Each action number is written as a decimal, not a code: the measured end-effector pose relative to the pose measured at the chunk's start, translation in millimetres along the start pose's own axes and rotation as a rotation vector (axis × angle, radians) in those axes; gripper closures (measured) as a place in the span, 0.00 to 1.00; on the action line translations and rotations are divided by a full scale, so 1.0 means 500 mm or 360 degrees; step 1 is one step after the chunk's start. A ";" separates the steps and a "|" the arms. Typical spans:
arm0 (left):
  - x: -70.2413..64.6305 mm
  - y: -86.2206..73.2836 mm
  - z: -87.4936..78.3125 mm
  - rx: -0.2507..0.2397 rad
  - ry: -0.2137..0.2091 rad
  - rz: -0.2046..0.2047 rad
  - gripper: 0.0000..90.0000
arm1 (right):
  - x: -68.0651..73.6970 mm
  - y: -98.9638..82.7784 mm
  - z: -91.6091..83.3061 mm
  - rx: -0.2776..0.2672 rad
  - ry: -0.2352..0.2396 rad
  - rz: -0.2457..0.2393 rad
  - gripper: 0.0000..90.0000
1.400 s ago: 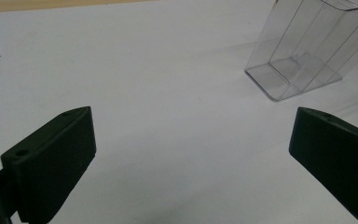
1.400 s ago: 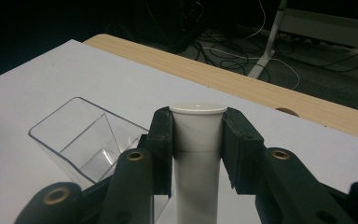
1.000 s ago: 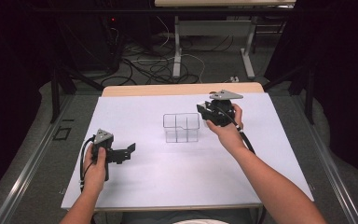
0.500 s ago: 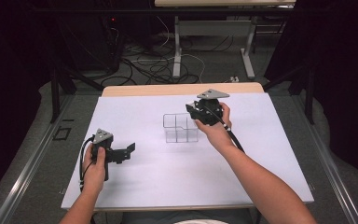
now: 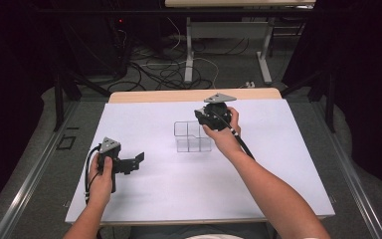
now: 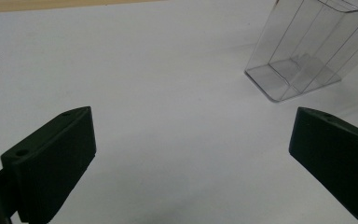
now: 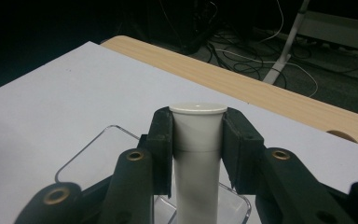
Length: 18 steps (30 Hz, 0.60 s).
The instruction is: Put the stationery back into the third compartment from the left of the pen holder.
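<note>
- Over the far middle of the white table (image 5: 278, 189), the right gripper (image 5: 205, 118) is held by the person's right hand (image 5: 224, 133), with the forearm stretched in from the bottom right of the high view.
- Its grey three-cornered plate faces up, and its cable runs back along the wrist.
- Its two black jaws are clenched on a white plastic tube (image 7: 197, 154), one jaw on each side just under the flat cap.
- From the right gripper view the tube stands upright between the jaws, above the clear plastic organizer (image 7: 98, 151); whether its lower end touches the organizer cannot be told, because the bottom edge cuts it off.
- Near the left front of the table, the left gripper (image 5: 135, 163) rests low in the person's left hand (image 5: 99, 177), pointing to the right toward the organizer (image 5: 193, 135) and well apart from it.
- Its jaws are released and spread wide, with bare white table between them in the left gripper view.
- One tube, one organizer, two grippers and two hands are counted.
- The organizer (image 6: 307, 51) has several compartments; the exact number is hard to make out through the transparent walls.
- In the high view the tube is hidden behind the right gripper and hand.
- Beyond the table, a dark floor with many cables (image 5: 164, 64) and a second table's metal legs (image 5: 189, 55) is seen; details there are dim.
</note>
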<state>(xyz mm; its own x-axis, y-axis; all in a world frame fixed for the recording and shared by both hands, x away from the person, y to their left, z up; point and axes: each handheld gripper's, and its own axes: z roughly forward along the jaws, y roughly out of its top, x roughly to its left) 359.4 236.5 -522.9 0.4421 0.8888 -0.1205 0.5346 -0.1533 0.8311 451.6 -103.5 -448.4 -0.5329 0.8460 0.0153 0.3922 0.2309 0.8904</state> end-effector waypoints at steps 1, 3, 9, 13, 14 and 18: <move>0.000 0.000 0.000 0.0000 0.0000 -0.0002 0.01 | -0.001 -0.001 0.002 0.0002 0.0003 0.0009 0.74; 0.000 0.000 0.000 0.0000 0.0000 -0.0001 0.01 | -0.002 -0.004 0.007 0.0015 -0.0003 0.0011 0.74; 0.000 0.000 0.000 -0.0006 -0.0002 -0.0010 0.01 | -0.001 -0.008 0.016 0.0047 -0.0016 0.0014 0.74; 0.001 0.000 -0.001 0.0001 -0.0001 -0.0003 0.01 | -0.001 -0.012 0.020 0.0061 -0.0019 0.0006 0.74; 0.001 0.000 -0.001 0.0001 -0.0001 -0.0003 0.01 | -0.001 -0.013 0.020 0.0065 -0.0017 0.0007 0.74; -0.001 -0.001 0.001 -0.0005 -0.0001 -0.0008 0.01 | 0.000 -0.020 0.021 0.0063 -0.0019 0.0002 0.74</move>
<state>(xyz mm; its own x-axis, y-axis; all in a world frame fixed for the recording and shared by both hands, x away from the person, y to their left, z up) 359.5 235.9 -523.3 0.4400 0.8893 -0.1247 0.5344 -0.1477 0.8323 455.9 -100.8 -462.0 -0.5235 0.8519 0.0111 0.4224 0.2483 0.8717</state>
